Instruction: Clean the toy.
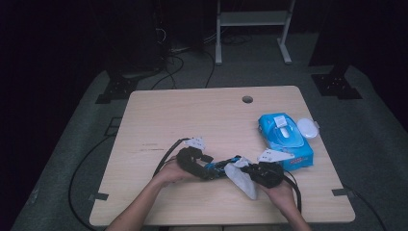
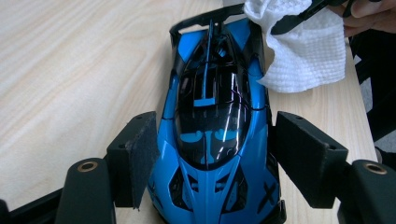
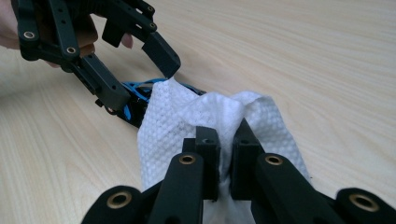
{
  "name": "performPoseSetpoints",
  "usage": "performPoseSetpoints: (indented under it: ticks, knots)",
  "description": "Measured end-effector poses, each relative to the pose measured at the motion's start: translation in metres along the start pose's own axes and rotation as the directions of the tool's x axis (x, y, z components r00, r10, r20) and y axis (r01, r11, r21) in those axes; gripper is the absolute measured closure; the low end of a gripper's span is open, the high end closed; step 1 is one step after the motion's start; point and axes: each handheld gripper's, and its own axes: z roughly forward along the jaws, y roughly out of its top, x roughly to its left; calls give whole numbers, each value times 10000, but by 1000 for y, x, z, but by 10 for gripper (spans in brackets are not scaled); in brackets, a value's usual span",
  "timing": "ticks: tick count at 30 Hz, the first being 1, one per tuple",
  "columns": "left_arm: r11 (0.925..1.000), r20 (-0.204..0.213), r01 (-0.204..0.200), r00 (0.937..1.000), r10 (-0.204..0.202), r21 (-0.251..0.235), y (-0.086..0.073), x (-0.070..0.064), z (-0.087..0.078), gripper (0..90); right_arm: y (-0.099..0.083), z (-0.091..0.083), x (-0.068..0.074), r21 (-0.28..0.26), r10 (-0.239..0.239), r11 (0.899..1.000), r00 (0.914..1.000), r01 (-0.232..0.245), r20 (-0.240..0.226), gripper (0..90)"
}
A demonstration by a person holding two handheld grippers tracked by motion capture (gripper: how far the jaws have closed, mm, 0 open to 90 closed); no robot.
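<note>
Near the counter's front edge: blue toy car [image 2: 217, 126] lies on the wood, between your two tools.
Left tool [image 2: 212, 154]: your jaws straddle the car's flanks, spread, pads not clearly pressing.
Right tool [image 3: 225, 156]: clamped together on a white wipe [image 3: 187, 121], its cloth draped at the car's tail.
Progress: wiping looks barely begun; the roof and nose remain yours to do.
Beyond: blue wipe pack [image 1: 285, 139] on the counter [image 1: 192, 110], at your right.

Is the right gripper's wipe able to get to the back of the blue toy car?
Probably yes. The right gripper pinches the white wipe, which already drapes by the blue toy car's rear; nothing lies between.
</note>
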Motion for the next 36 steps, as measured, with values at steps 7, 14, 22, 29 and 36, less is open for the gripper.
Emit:
performPoseSetpoints:
  ticks: [7,14,22,29,36]
  knots:
    - [9981,-457,-608,9971,612,117,0,-9,3,304,-5,0,1,96,-18,10000,10000,19,-22,842]
    - [9917,-992,-1154,9877,1207,570,-1,-16,8,287,-16,4,0,605,4,9982,10000,-10,89,840]
    - [9899,-1057,-1348,9847,1386,428,4,-20,14,245,-16,-2,-5,573,117,9983,9999,-123,115,840]
    - [9858,-1082,-1438,9823,1528,861,12,-23,31,210,-16,-27,-11,342,134,9993,9995,-144,279,840]
    - [9757,-1097,-1564,9786,1741,1532,25,-25,45,219,-18,-47,-17,226,146,9996,9983,-159,566,839]
